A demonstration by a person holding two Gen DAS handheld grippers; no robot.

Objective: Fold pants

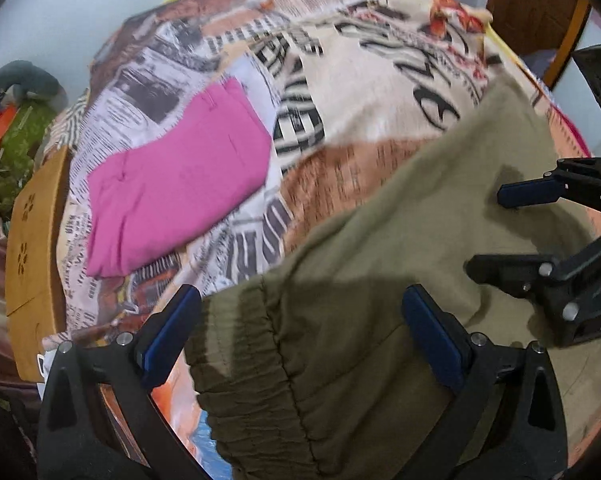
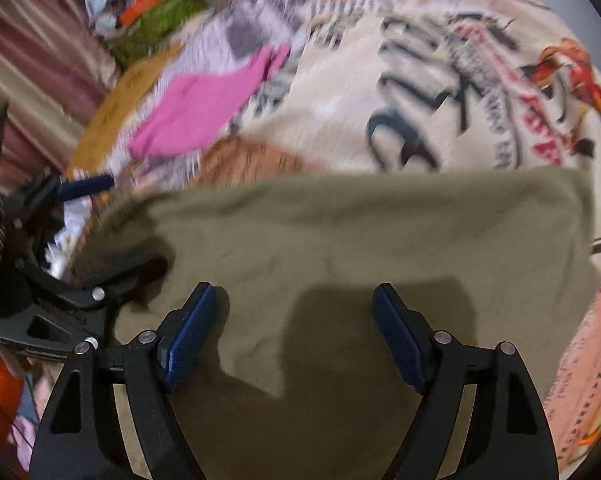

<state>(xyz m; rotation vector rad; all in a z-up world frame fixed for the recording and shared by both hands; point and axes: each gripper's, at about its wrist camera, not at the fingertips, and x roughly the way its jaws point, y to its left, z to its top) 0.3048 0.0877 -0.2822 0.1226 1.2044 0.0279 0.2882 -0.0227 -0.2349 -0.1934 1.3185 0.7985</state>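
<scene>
You've got olive pants [image 2: 380, 232] in matt woven cloth, gathered rough at the elastic waistband [image 1: 256, 360]. Pink folded garment [image 1: 172, 184] at 10 o'clock is soft matt cloth too. The bedsheet [image 1: 372, 92] is printed cotton-looking fabric. Both grippers are matt black plastic, with textured blue pads [image 2: 188, 336] and shiny metal pins [image 2: 442, 337].

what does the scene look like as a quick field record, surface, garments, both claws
surface: bed with a newspaper-print sheet
garment in work: olive pants, spread flat, elastic waistband under the left claw
other garment: pink folded cloth, lying apart from the olive pants
left claw: open, above the waistband, nothing gripped
right claw: open, above the olive fabric, nothing gripped
image quality: motion blur in both views
</scene>
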